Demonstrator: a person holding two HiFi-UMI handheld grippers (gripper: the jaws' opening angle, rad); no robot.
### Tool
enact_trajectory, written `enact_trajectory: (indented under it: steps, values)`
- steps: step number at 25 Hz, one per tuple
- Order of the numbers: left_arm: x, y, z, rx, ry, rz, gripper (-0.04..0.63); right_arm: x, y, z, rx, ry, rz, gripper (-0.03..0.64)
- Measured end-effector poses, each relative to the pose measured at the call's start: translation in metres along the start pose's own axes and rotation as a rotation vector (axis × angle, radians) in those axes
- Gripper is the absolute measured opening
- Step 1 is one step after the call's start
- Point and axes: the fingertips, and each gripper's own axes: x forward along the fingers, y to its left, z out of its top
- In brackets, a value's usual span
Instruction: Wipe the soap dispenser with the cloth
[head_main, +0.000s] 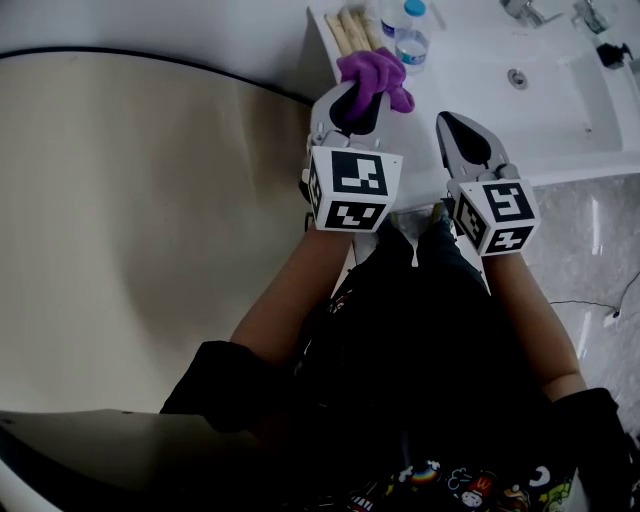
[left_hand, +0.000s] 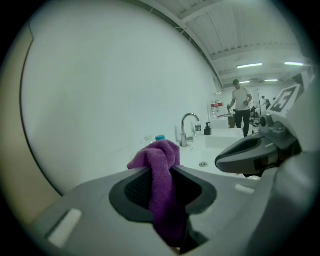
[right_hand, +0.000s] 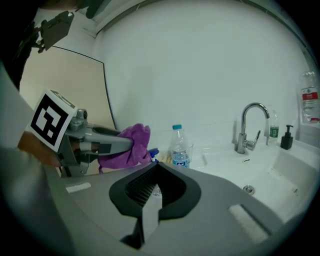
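- Left gripper (head_main: 358, 98) is pinched tight on the purple cloth (head_main: 376, 72). The cloth bunches out past the jaw tips at 12 o'clock, and the left gripper view shows a fold of it running down between the pads.
- The cloth is held in the air over the near left corner of the white sink counter (head_main: 560, 130); it is not touching the dispenser.
- Right gripper (head_main: 452, 125) has its jaws pressed together with nothing between them. It sits at 3 o'clock of the left gripper, close beside it but apart.
- Soap dispenser (right_hand: 286, 137) is dark with a pump top. It stands upright at the far right of the basin, at about 2 o'clock from the right gripper and well apart from both grippers and the cloth.
- Faucet (right_hand: 250, 125) is a chrome gooseneck standing just at 9 o'clock of the dispenser in the right gripper view.
- Water bottle (head_main: 408, 35) is clear with a blue cap. It stands upright on the counter at 1 o'clock of the cloth, near it.
- Drain (head_main: 517, 77) sits in the basin, between the bottle and the dispenser.
- Pale sticks (head_main: 350, 30) lie on the counter at 11 o'clock of the cloth; I cannot tell what they are.
- A person (left_hand: 242, 105) stands far back in the left gripper view.
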Motion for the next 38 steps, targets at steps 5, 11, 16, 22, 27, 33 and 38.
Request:
enact_trajectory:
  steps: [5, 11, 16, 22, 27, 33, 38]
  values:
    - [0.022, -0.011, 0.012, 0.061, 0.034, 0.004, 0.107, -0.01, -0.016, 0.005, 0.016, -0.013, 0.011, 0.022]
    - [0.03, -0.022, -0.007, 0.055, 0.096, 0.032, 0.107, -0.012, -0.038, 0.004, 0.039, -0.02, 0.024, 0.021]
    - [0.024, -0.029, -0.019, 0.035, 0.144, 0.048, 0.107, -0.009, -0.046, 0.005, 0.043, -0.012, 0.061, 0.021]
    - [0.023, -0.042, -0.051, -0.029, 0.217, 0.058, 0.107, -0.002, -0.051, 0.003, 0.04, 0.0, 0.112, 0.022]
    - [0.031, -0.057, -0.085, -0.095, 0.288, 0.063, 0.107, 0.002, -0.055, 0.001, 0.027, 0.016, 0.152, 0.021]
    - [0.052, -0.073, -0.108, -0.122, 0.35, 0.058, 0.107, 0.002, -0.069, -0.001, 0.024, 0.034, 0.173, 0.022]
    - [0.072, -0.09, -0.139, -0.155, 0.411, 0.058, 0.107, 0.0, -0.081, -0.006, 0.01, 0.052, 0.194, 0.022]
